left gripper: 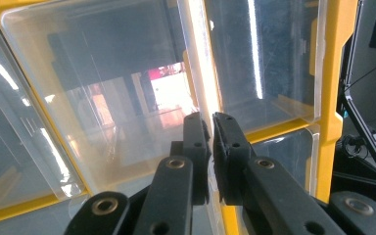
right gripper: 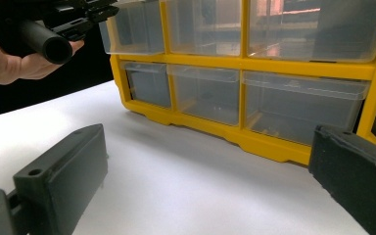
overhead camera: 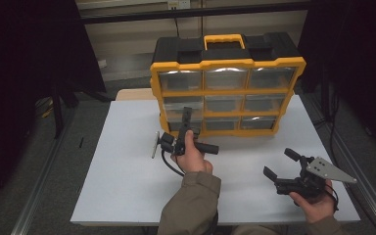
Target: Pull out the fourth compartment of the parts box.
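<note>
A yellow and black organiser case [overhead camera: 227, 63] stands upright at the back of the white table, with three rows of clear drawers. My left gripper [overhead camera: 186, 113] reaches up to the left drawer of the middle row [overhead camera: 182, 104]. Seen from the left gripper view, its two black jaws [left gripper: 209, 120] are almost together, pinching a thin clear plastic edge of that drawer [left gripper: 206, 93]. My right gripper [overhead camera: 280, 162] rests low over the table's near right part, well short of the case. Its jaws stand wide open [right gripper: 210, 196] with nothing between them.
The white table top [overhead camera: 127, 166] ends near my body and at both sides. A dark floor and a metal rail [overhead camera: 44, 181] lie to the left. The case's yellow handle [overhead camera: 224, 38] sticks up at the back.
</note>
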The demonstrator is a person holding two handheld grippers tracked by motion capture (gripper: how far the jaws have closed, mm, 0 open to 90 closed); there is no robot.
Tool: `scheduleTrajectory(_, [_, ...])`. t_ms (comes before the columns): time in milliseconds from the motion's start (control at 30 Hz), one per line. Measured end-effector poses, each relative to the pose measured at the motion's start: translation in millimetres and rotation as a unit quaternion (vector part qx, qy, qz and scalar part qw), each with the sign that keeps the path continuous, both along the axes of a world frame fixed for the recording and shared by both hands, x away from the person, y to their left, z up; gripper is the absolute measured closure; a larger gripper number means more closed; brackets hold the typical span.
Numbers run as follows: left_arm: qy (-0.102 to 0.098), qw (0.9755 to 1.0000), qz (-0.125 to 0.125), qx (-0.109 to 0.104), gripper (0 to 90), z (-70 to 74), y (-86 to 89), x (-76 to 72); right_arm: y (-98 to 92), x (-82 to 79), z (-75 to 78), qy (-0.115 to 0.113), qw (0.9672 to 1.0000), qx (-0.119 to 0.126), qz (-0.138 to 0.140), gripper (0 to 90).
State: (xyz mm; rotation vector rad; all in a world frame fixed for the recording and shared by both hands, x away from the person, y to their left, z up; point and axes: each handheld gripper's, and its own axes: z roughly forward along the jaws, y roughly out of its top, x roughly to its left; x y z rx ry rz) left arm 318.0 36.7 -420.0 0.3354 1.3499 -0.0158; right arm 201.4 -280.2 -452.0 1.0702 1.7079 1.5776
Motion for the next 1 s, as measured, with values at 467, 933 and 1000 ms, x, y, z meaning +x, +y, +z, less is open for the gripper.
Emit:
scheduleTrajectory(467, [-0.002,0.9999,-0.003,0.01,85.1,-0.6,1.6,-13.1,1.0,0.4,-0.5,-0.001,1.0,-0.003,0.004,0.9])
scheduleTrajectory(933, [-0.004,0.9999,0.0,0.011,85.1,-0.1,2.5,-21.0,1.8,0.2,-0.6,-0.001,1.0,-0.003,0.004,0.9])
scheduleTrajectory(1000, [-0.006,0.9997,-0.006,0.024,85.1,-1.4,3.7,-23.0,1.4,0.3,-0.5,-0.002,1.0,-0.004,0.004,0.9])
